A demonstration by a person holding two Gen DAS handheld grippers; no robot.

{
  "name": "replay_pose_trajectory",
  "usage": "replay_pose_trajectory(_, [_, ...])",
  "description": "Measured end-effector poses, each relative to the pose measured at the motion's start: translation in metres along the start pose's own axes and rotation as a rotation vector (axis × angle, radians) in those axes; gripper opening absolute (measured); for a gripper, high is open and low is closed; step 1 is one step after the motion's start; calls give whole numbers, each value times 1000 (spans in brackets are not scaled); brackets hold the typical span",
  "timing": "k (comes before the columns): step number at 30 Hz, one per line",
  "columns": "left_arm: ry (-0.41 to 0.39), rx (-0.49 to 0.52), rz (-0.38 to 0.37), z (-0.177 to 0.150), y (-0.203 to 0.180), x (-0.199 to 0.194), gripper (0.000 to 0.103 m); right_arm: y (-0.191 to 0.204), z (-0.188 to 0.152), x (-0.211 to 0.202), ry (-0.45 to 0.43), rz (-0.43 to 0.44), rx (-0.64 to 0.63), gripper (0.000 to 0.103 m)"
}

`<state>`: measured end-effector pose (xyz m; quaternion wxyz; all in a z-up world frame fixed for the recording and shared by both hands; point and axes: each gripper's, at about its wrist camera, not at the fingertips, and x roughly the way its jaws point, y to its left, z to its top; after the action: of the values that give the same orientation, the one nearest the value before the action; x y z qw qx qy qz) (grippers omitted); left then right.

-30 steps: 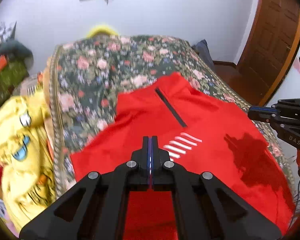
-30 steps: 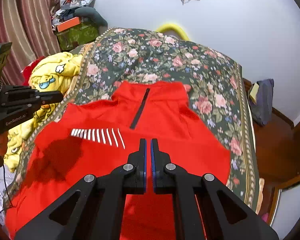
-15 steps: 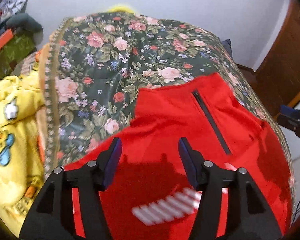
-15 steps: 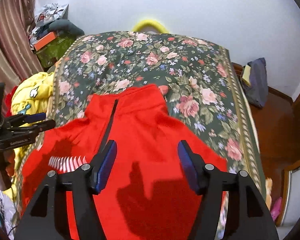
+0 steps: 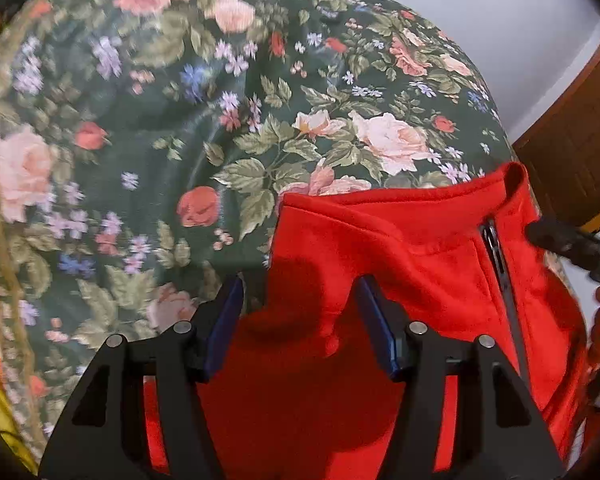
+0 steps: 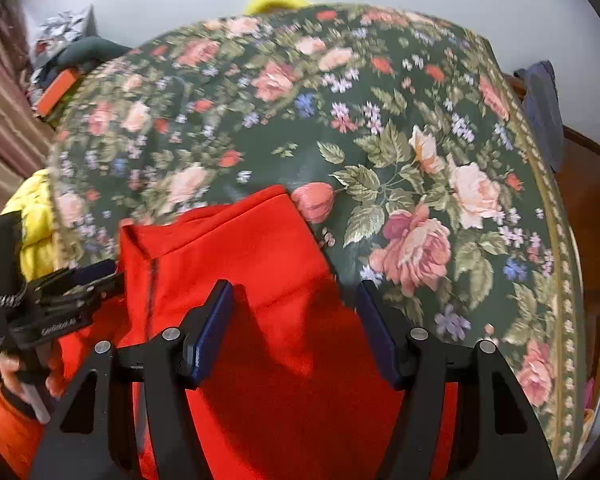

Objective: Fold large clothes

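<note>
A red pullover [image 5: 420,280] with a dark collar zip [image 5: 496,248] lies flat on the floral bedspread [image 5: 260,120]. My left gripper [image 5: 300,284] hovers open low over its left shoulder edge, beside the collar, with cloth below the jaws but not pinched. My right gripper [image 6: 294,286] is open over the other shoulder of the pullover [image 6: 240,248], its right finger near the garment's edge. Each gripper shows in the other's view: the right gripper [image 5: 560,240] at the far side of the collar, the left gripper [image 6: 72,284] held by a hand [image 6: 8,368].
The bedspread [image 6: 380,120] stretches away beyond the collar toward a white wall. A yellow blanket [image 6: 36,216] lies off the bed's left side, with clutter [image 6: 60,80] behind it. A dark bag [image 6: 544,108] and a wooden door [image 5: 572,152] are to the right.
Both grippers went from shut to open. Both moved forward and down along the pullover, from over its chest to its shoulders by the collar.
</note>
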<state>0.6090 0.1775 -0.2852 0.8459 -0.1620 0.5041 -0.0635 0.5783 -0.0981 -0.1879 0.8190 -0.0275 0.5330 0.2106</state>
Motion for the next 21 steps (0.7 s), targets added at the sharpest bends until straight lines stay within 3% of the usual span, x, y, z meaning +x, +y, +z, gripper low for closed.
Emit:
replay_pose_trajectory(6, [-8,-129,-135,-1,12,10,54,8,3,14,1,27,10,58])
replay_pose_trajectory(8, [-21,-134,-156,-3,12,8,42,14,2,14,-11,14,-18,47])
replay_pose_trajectory(9, [-25,-133,-156,-3,12,7,33,16,1,12,-19,11,-36,44])
replay_pose_trajectory(11, [-36,-114,-148,-5,7,1,22,19,0,9,-36,5,-56,23])
replay_pose_trajectory(13, [-38,-92,-116,-5,0,-7,18,21,-1,5,-49,19,-72,13])
replay_pose_trajectory(21, [-76,-46,-59,-5,-14,-50,14,39,-7,-19,-73,-2,-142,12])
